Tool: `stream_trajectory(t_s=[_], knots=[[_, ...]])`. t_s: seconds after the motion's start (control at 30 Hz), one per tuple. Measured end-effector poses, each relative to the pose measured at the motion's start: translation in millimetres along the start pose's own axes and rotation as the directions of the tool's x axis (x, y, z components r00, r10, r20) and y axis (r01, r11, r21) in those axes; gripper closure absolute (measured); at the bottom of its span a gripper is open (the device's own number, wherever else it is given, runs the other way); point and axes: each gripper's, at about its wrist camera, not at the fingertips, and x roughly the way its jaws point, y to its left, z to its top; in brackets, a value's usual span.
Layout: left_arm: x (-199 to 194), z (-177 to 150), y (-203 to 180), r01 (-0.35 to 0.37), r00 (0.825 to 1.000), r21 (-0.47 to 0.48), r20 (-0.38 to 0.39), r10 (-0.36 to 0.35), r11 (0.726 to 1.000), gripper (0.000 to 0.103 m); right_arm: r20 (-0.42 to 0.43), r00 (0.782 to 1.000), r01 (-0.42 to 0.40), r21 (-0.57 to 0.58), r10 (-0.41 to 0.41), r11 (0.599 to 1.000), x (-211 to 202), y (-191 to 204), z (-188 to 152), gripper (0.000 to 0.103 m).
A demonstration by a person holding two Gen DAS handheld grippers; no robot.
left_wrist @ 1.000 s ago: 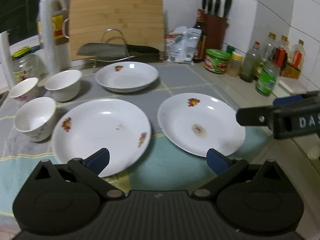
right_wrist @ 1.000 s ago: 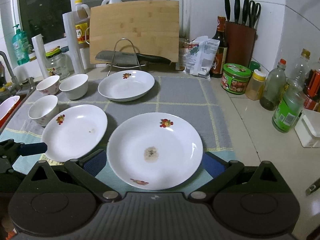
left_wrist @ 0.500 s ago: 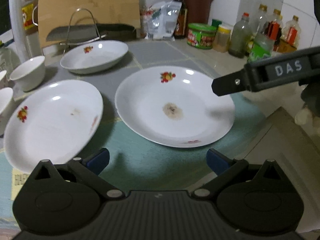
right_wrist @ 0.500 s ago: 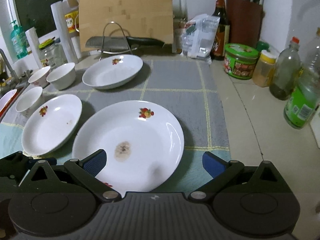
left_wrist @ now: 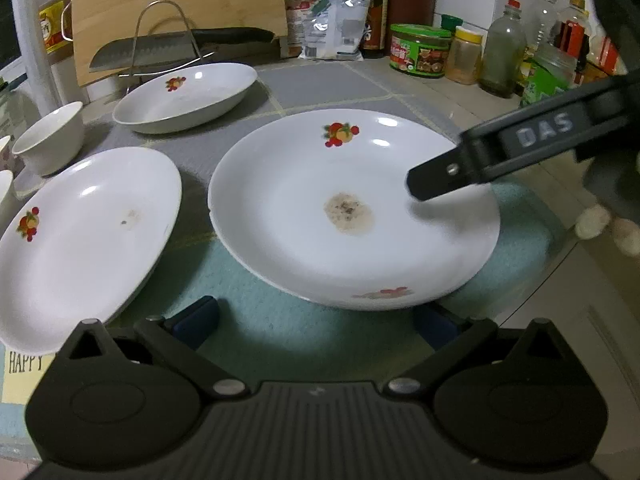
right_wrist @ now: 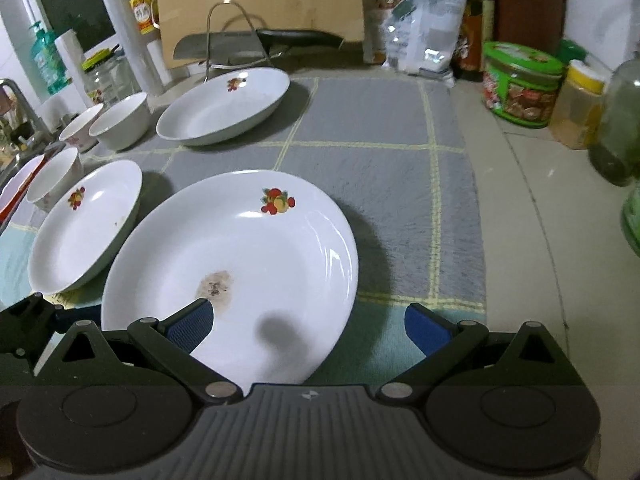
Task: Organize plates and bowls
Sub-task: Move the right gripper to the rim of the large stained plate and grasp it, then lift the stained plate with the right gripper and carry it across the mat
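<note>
A white plate with a brown stain (left_wrist: pixel 352 204) (right_wrist: pixel 248 264) lies on the mat in front of both grippers. A second white plate (left_wrist: pixel 80 240) (right_wrist: pixel 84 228) lies to its left, a third (left_wrist: pixel 188 96) (right_wrist: pixel 224 108) behind. White bowls (left_wrist: pixel 48 136) (right_wrist: pixel 120 124) stand at the left. My left gripper (left_wrist: pixel 316 320) is open just before the stained plate's near rim. My right gripper (right_wrist: pixel 308 324) is open, its left finger over the plate's near part, its right finger outside the rim; its finger (left_wrist: pixel 500 152) reaches over the plate in the left wrist view.
A knife on a wire rack (right_wrist: pixel 248 44) and a wooden cutting board (right_wrist: pixel 260 0) stand at the back. Jars and bottles (right_wrist: pixel 520 80) line the right side. A sink edge (right_wrist: pixel 24 160) lies at the far left. The counter edge runs at the right.
Both grippers have moved forward and lower toward the stained plate. The right gripper's left finger now sits over the plate's near part. Both stay open.
</note>
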Motion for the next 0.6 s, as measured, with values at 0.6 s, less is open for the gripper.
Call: stream_trajectory(t_s=[0.6], knots=[[1.8, -1.8, -1.4, 0.043, 0.997, 0.053, 0.057, -0.046, 0.998, 0.0, -0.095, 0.995, -0.06, -0.201, 0.041, 0.978, 37.1, 12.9, 21.9, 0.0]])
